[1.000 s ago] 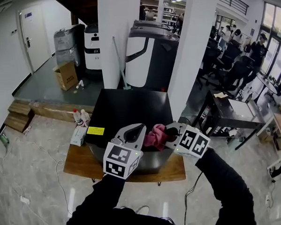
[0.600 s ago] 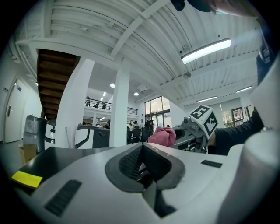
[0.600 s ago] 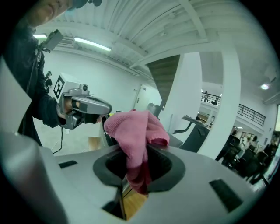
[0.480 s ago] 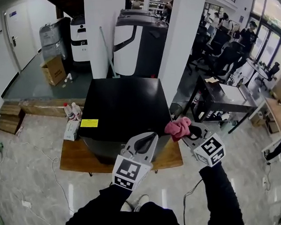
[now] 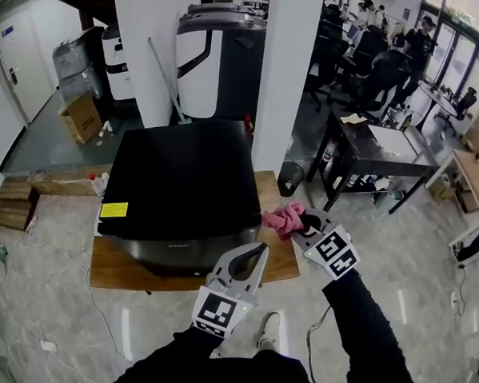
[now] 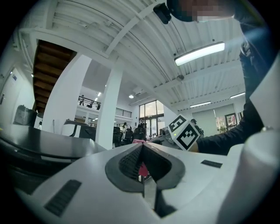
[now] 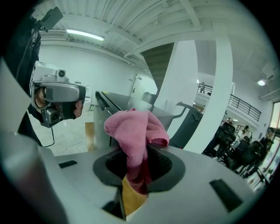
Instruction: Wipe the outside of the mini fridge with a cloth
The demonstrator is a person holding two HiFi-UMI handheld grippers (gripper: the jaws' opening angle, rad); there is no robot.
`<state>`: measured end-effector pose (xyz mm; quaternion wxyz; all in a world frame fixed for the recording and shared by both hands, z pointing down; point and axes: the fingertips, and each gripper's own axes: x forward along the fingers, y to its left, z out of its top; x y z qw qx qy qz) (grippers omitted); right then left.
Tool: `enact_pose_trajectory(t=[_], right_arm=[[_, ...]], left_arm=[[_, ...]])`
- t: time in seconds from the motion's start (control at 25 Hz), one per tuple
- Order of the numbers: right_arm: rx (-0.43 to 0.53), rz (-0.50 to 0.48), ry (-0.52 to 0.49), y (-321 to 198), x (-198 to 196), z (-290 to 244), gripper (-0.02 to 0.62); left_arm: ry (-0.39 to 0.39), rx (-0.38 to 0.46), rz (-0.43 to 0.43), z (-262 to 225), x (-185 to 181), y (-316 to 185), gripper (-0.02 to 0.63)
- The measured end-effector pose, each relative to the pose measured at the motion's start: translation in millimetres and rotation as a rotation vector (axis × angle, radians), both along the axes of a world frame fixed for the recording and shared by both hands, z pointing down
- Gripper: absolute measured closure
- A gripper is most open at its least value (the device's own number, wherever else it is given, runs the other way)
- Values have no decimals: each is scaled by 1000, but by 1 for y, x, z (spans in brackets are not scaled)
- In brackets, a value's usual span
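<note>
Here the person is holding the right gripper [image 5: 301, 222] just off the front right corner of the black boxy mini fridge [image 5: 182, 174], and its fingers [image 7: 168, 168] are pinching a crumpled pink terry cloth [image 5: 279, 221], which is bunching up above them. The cloth is hanging over the right end of the low wooden table [image 5: 120, 273] that is carrying the fridge; whether it is touching the fridge wall is not clear. The left gripper [image 5: 261, 250] is hovering before the fridge's front face, near the right one, with its fingers [image 6: 127, 159] pressed together on nothing. A square white pillar [image 5: 286, 88] is standing close against the fridge's right side, crowding that wall. A yellow label [image 5: 114, 209] is lying on the fridge top near the left front corner. Two small bottles [image 5: 99, 182] are standing on the floor by the left side, a brown cardboard box [image 5: 79, 116] is sitting farther back on the grey raised floor, and a white-and-black machine [image 5: 213, 60] is standing behind the fridge. A black-framed table [image 5: 389, 139] is standing well off to the right.
</note>
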<state>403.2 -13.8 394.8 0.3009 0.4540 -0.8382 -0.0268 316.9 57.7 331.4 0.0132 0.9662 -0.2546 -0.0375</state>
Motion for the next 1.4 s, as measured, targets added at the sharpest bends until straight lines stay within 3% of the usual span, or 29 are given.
enact_pose_trajectory(t=[0.12, 0.44, 0.68, 0.88, 1.12, 1.4], right_arm=[[-24, -87, 1, -11, 9, 19, 495], [-47, -334, -11, -45, 9, 55, 495], [-43, -429, -75, -68, -7, 60, 495], [-31, -431, -134, -80, -5, 61, 495], [31, -365, -322, -108, 0, 60, 497], [68, -302, -407, -154, 13, 67, 499]], left_arm=[[36, -32, -58, 19, 20, -6, 600], [-4, 26, -224, 56, 66, -22, 600], [-17, 39, -313, 61, 77, -39, 600], [-16, -14, -344, 75, 91, -48, 600], [6, -71, -400, 94, 97, -69, 600], [-2, -87, -415, 109, 116, -92, 600]])
